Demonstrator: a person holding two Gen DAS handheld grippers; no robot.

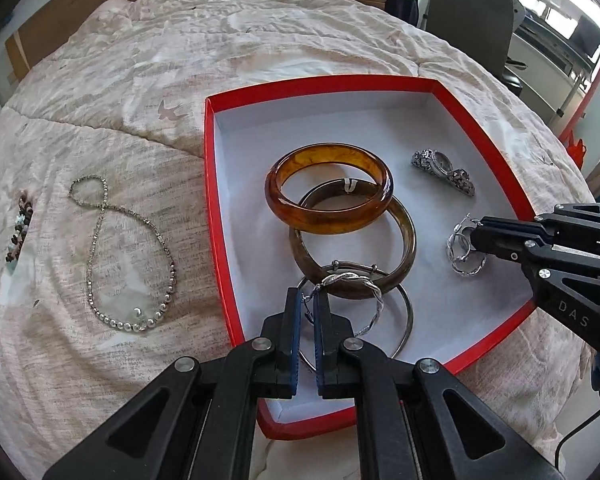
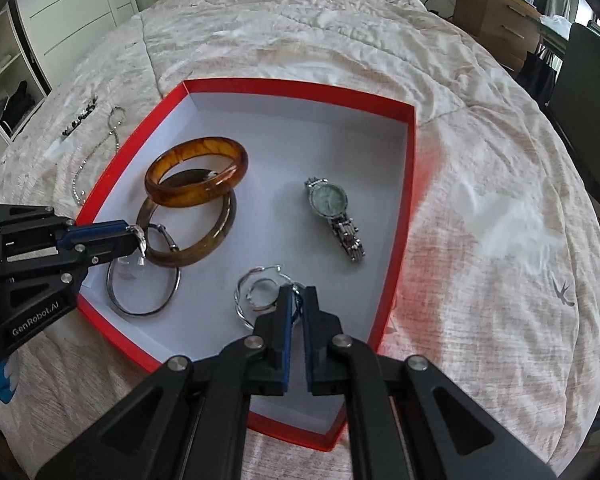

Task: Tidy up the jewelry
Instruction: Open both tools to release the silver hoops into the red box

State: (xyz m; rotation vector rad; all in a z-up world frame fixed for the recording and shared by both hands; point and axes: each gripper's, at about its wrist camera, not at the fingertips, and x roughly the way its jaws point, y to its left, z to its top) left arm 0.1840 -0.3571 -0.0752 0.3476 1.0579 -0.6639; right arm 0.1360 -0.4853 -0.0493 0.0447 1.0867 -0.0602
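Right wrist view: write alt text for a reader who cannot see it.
The right gripper pinches a twisted silver hoop earring inside a red box on a bed. The box also holds an amber bangle leaning on a brown bangle, a thin silver bangle and a wristwatch; the left gripper grips another earring.
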